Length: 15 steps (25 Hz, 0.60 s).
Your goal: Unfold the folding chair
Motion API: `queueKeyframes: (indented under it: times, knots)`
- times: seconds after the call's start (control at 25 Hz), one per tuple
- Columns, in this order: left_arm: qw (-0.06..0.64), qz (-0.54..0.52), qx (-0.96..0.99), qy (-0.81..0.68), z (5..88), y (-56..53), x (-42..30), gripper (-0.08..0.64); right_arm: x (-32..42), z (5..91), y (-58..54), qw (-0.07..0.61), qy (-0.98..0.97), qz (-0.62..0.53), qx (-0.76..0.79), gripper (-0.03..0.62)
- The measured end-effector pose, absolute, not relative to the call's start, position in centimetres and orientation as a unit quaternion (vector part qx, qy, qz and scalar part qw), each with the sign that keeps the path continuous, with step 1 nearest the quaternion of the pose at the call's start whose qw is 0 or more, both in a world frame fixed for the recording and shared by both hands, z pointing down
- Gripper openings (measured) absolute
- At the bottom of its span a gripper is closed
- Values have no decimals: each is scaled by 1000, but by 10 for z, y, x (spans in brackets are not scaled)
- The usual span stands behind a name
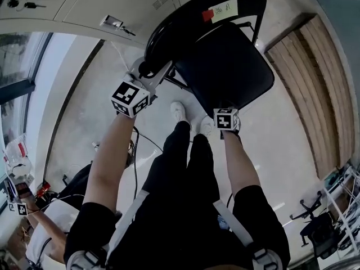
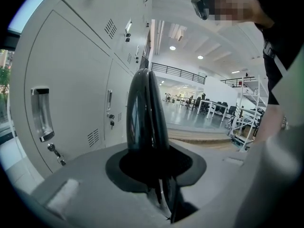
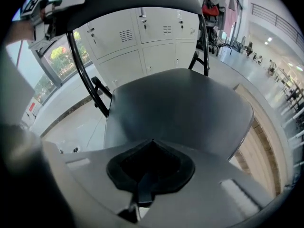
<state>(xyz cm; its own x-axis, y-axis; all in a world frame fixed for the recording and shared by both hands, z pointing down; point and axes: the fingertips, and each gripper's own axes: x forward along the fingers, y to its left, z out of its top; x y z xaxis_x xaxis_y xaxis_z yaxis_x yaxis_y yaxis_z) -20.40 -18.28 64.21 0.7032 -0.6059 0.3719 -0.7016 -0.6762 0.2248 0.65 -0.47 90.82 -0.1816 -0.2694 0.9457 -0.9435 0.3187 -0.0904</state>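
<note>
Folding chair (image 1: 225, 66) stood at 12 o'clock in head view, seat (image 3: 180, 108) down, lockers (image 1: 84, 4) behind it. Left gripper (image 1: 151, 73) fingers were clamped on the backrest (image 2: 147, 113) rim, 9 o'clock side. Right gripper (image 3: 151, 146) fingers were together, empty, over the seat's 6 o'clock edge.

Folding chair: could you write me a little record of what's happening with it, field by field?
Object: black folding chair, beside grey lockers
Seat: swung out from the backrest, about level
Left tongs: closed on the rim of the backrest
Right tongs: closed and empty, at the front edge of the seat; contact unclear
Person: standing just in front of the chair
</note>
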Motion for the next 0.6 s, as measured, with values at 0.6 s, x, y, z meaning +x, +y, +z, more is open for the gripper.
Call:
queueKeyframes:
  times: [0.6]
  knots:
    - [192, 103, 911, -351, 676, -207, -227, 114, 7, 953, 12, 517, -644, 367, 429, 6]
